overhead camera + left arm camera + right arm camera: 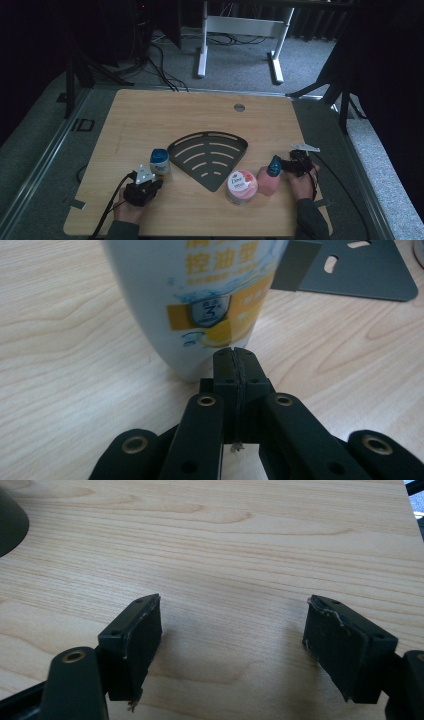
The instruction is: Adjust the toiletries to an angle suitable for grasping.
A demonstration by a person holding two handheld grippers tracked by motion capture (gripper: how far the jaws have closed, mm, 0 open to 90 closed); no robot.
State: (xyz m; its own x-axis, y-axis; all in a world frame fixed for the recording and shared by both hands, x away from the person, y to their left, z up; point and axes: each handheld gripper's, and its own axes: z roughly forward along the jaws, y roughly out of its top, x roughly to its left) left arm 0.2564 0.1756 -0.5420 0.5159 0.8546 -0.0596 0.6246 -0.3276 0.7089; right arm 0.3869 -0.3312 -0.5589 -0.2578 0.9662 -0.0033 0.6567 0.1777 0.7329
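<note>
1. Presently, the left gripper (152,185) rests on the table (150,120) at its near left, with its jaws pressed together on nothing; in the left gripper view the closed tips sit just in front of the white bottle (200,300), apart from it or barely touching.
2. The white bottle (161,165), blue-capped, stands upright just left of the dark fan-shaped rack (207,152), which lies flat at mid-table.
3. The right gripper (290,165) is at the near right, jaws spread wide; the right gripper view shows bare wood between them, so it holds nothing.
4. A pink bottle (269,180) with a blue top stands just left of the right gripper, and a round pink-lidded jar (242,186) just beside that, near the rack's point.
5. Judgement: the work appears to be at the approach stage, before any item is grasped; nothing rests on the rack.
6. Next move, in my assessment: the left jaws must open before they can take the white bottle, then close around its body. The right gripper, already open, needs turning toward the pink bottle.
</note>
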